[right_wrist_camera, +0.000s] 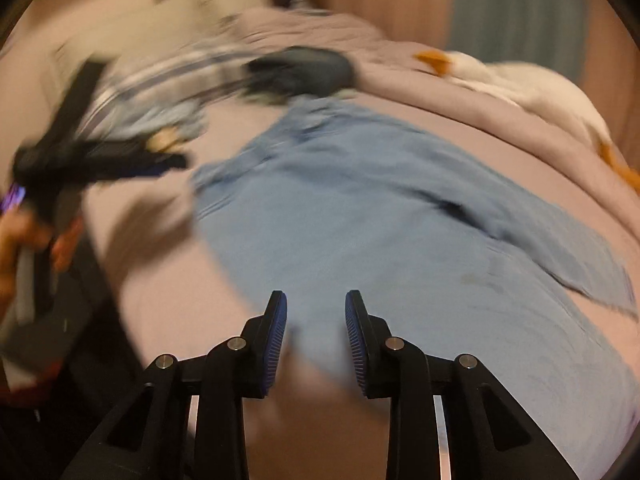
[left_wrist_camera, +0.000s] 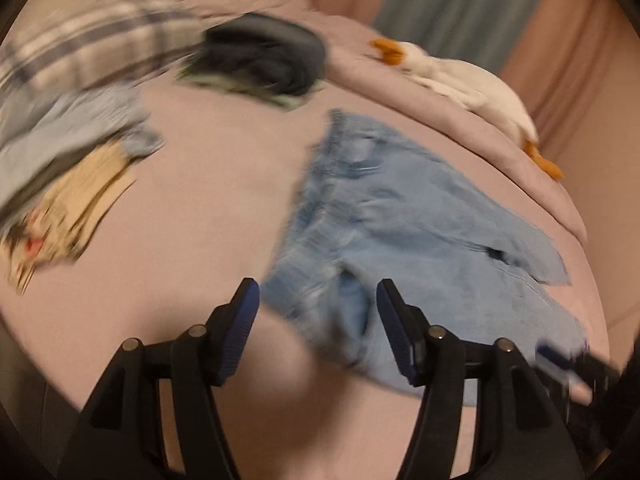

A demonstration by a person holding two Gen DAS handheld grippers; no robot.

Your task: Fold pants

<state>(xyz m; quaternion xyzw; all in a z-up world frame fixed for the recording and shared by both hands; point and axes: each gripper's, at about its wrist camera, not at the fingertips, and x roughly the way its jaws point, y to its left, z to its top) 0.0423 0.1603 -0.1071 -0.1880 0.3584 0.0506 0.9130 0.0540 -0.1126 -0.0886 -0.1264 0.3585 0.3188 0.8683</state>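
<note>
Pants [left_wrist_camera: 400, 216] lie mid-bed [left_wrist_camera: 208, 184], bare sheet along their left edge.

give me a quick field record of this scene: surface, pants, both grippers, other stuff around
surface: pinkish bed sheet
pants: light blue denim pants, spread on the sheet, not folded flat
left hand-held gripper: open, over the pants' near edge, nothing pinched
right hand-held gripper: open, above the denim, nothing pinched
other items: plaid cloth, dark garment, white plush toy
image: motion blur

A white plush duck [left_wrist_camera: 460, 80] lies beside a dark garment [left_wrist_camera: 264, 60].
</note>
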